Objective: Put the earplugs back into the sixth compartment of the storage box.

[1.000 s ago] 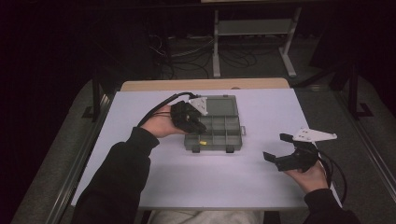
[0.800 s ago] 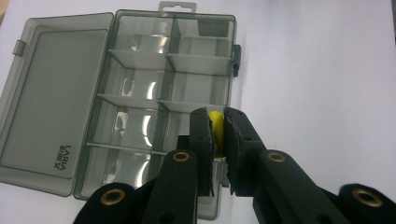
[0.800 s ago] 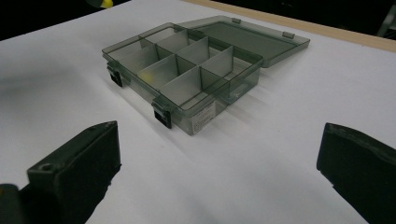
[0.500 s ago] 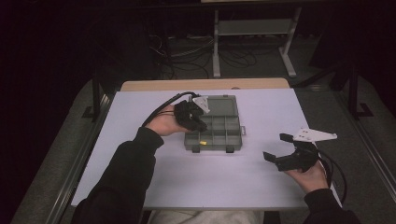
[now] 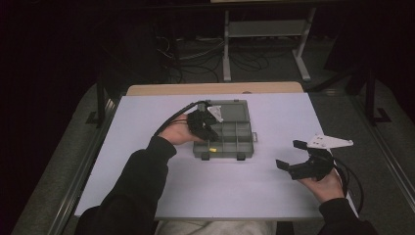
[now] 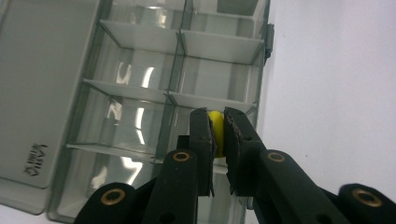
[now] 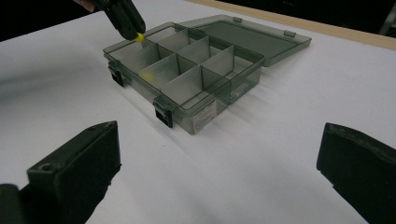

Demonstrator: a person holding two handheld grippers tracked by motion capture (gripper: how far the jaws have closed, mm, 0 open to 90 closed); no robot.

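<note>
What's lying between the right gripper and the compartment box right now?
Nothing: bare white table separates the right gripper from the compartment box, shown in the high view and right gripper view.

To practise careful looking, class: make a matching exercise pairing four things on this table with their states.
1 left tongs
2 right tongs
3 small yellow piece
4 smoky clear plastic compartment box

a lid lying flat open
b jaws wide apart, holding nothing
c pinched between black jaws
d shut, above a box compartment

Pairs: 1-d, 2-b, 3-c, 4-a
</note>
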